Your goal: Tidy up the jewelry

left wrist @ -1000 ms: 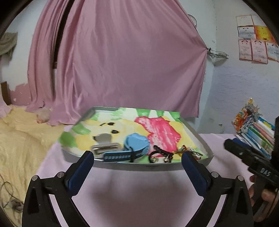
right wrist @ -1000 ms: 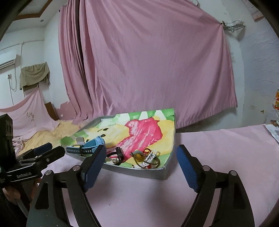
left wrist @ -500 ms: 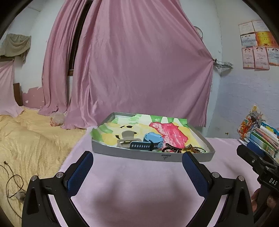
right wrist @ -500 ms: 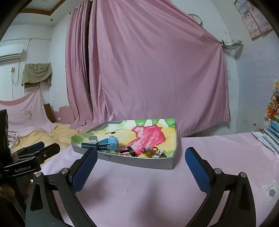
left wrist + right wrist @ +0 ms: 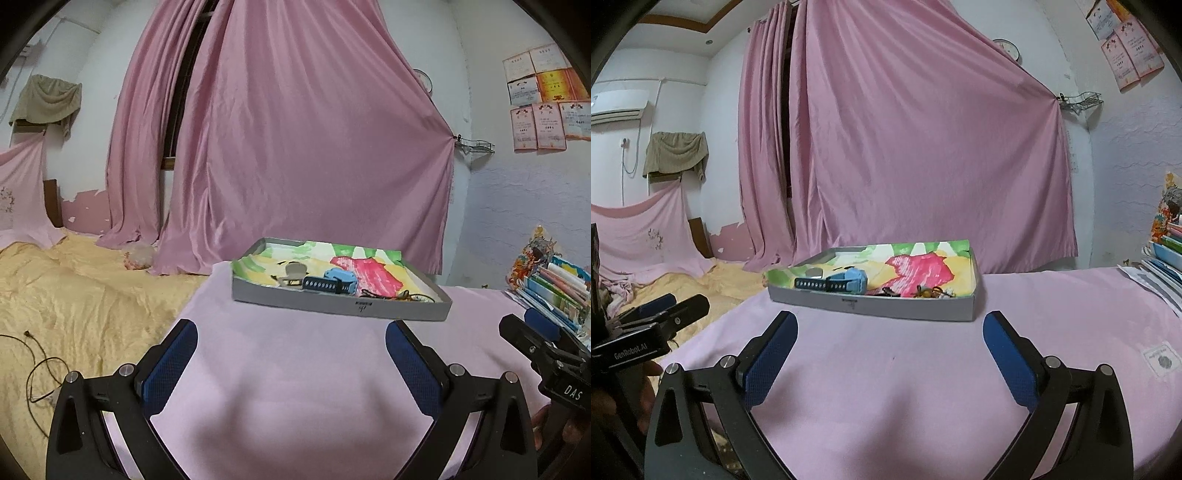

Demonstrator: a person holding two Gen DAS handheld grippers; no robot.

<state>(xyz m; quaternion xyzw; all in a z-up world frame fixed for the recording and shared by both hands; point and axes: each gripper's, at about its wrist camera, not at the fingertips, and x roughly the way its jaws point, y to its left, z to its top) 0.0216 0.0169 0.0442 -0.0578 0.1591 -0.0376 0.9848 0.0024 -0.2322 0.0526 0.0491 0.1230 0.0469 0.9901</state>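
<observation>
A shallow grey tray (image 5: 340, 304) (image 5: 871, 306) with a bright painted lining rests on the pink-covered table. Inside lie a blue watch with a dark strap (image 5: 338, 282) (image 5: 846, 282), a grey clip (image 5: 293, 273), dark hair ties (image 5: 888, 291) and a tangle of small yellowish jewelry (image 5: 410, 295) (image 5: 932, 291). My left gripper (image 5: 291, 334) hangs open over the cloth, well short of the tray. My right gripper (image 5: 888, 328) is open too, at a similar distance. Both hold nothing.
The pink tablecloth (image 5: 295, 369) spreads between the grippers and the tray. Stacked books (image 5: 554, 288) (image 5: 1165, 254) stand at the right edge. A yellow blanket (image 5: 74, 288) with a loose cable lies left. Pink curtains (image 5: 314, 147) hang behind.
Both grippers have pulled back and up from the tray, which now looks smaller and farther away. Both stay open. The items in the tray have not moved.
</observation>
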